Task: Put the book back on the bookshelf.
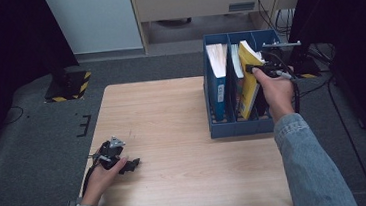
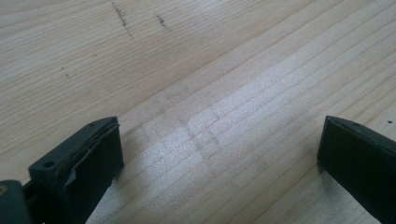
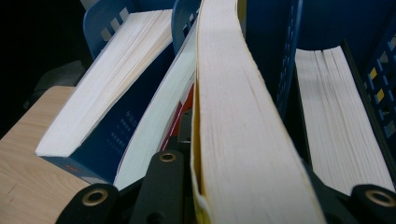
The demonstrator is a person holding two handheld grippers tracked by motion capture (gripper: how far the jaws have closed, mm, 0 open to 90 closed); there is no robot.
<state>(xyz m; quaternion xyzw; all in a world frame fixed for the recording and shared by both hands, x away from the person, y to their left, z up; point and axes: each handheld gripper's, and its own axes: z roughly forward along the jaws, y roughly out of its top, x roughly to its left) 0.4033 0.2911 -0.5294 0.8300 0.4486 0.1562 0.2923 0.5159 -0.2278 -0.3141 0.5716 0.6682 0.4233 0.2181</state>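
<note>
— Where was the yellow book (image 3: 247,140) when you paused?

— Clamped in my right tongs (image 1: 254,69), leaning in the middle slot of the blue rack (image 1: 241,127) on the table's far right, beside the blue book (image 1: 217,75).

— And the risk?

— I judged it could snag the divider (the pages were already bowing) and buckle if pushed. My left tongs (image 1: 132,163) rested wide and empty on the table (image 2: 210,70), near left.

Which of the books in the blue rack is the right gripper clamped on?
The yellow book, leaning in the middle slot. The right gripper is shut on its top edge; the blue book at far left stands untouched.
</note>
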